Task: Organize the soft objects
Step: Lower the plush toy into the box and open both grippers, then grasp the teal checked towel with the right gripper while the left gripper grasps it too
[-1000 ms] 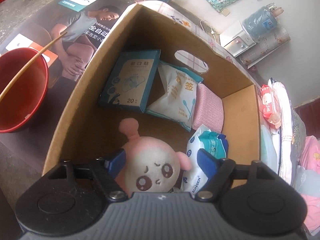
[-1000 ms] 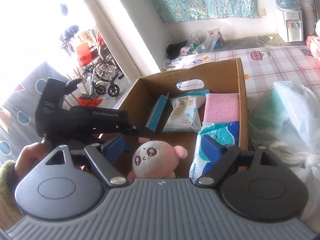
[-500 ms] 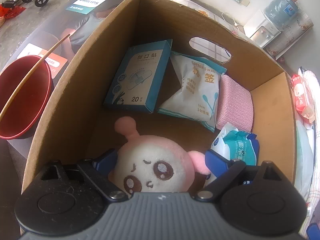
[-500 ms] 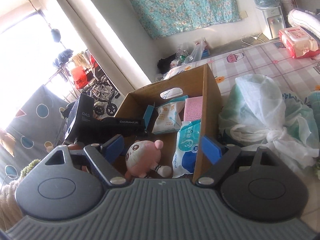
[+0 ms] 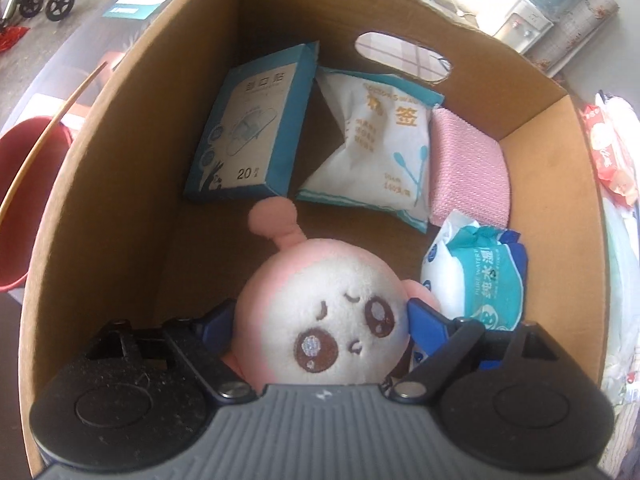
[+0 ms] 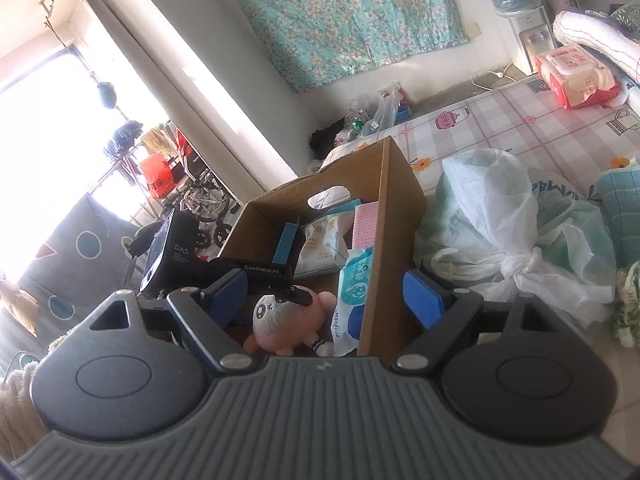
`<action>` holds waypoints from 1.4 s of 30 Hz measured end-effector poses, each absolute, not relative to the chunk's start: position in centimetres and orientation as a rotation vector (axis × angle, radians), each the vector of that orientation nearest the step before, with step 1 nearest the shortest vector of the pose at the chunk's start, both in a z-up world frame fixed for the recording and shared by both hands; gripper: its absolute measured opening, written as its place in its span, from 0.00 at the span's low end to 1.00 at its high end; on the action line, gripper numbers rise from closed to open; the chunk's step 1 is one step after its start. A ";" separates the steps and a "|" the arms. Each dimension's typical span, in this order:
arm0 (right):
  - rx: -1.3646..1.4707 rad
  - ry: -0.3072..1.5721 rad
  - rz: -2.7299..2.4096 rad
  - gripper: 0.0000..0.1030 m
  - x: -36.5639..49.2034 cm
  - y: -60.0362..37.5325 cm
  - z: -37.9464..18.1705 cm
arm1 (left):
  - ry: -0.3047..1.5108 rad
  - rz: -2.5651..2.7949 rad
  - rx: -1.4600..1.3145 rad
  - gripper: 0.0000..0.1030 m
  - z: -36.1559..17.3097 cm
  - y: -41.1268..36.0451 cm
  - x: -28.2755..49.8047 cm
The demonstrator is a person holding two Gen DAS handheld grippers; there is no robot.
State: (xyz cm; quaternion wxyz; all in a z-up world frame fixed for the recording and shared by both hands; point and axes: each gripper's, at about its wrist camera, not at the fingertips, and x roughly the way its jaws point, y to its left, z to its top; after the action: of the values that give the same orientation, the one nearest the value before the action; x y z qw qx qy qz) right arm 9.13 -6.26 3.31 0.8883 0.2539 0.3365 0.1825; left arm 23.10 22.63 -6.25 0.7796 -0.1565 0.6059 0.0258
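Observation:
A pink-and-white plush toy (image 5: 332,304) lies low in the near end of the cardboard box (image 5: 120,200). My left gripper (image 5: 318,316) points down over it. Its blue pads (image 5: 218,320) flank the round head, which looks unsquashed, and the jaws are closing. Further in lie a blue plaster box (image 5: 248,132), a cotton-swab bag (image 5: 384,140), a pink cloth (image 5: 468,172) and a wet-wipes pack (image 5: 488,280). In the right wrist view, my right gripper (image 6: 324,294) stands open before the box (image 6: 396,240) with nothing between its pads. The left gripper (image 6: 248,270) reaches over the plush (image 6: 280,320) there.
A red bucket (image 5: 24,200) stands left of the box. Right of the box on the checked cloth (image 6: 520,120) lie a knotted white plastic bag (image 6: 500,220), a teal towel (image 6: 624,216) and a red wipes pack (image 6: 572,72). A water dispenser (image 6: 524,32) stands at the wall.
My left gripper has sunk deeper into the box, and the plush now fills the gap between its pads. My right gripper has swung rightward, bringing the plastic bag and cloth into view.

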 end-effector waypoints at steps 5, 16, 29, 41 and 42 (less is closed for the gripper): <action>0.538 0.683 0.357 0.83 8.5 -7.2 3.3 | 1.249 -0.052 -0.240 0.87 -5.5 21.5 24.3; 0.543 0.677 0.329 0.83 8.1 -8.0 3.1 | 1.263 -0.020 -0.283 0.89 -5.9 22.4 25.7; 0.588 0.596 0.281 0.83 6.3 -11.6 4.2 | 1.063 -0.067 -0.398 0.91 0.9 21.2 22.0; 0.712 0.503 0.030 0.83 1.7 -23.8 3.3 | 1.015 -0.414 -0.255 0.94 4.4 6.3 19.5; 0.724 0.509 0.016 0.83 1.4 -24.8 2.7 | 1.021 -0.442 -0.237 0.94 4.2 4.7 19.7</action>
State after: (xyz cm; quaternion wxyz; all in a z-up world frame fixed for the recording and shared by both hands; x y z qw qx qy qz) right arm 1.41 -24.79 2.73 0.9036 0.3504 0.2463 0.0075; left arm 19.67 4.71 4.16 0.8427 -0.1124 0.4833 -0.2091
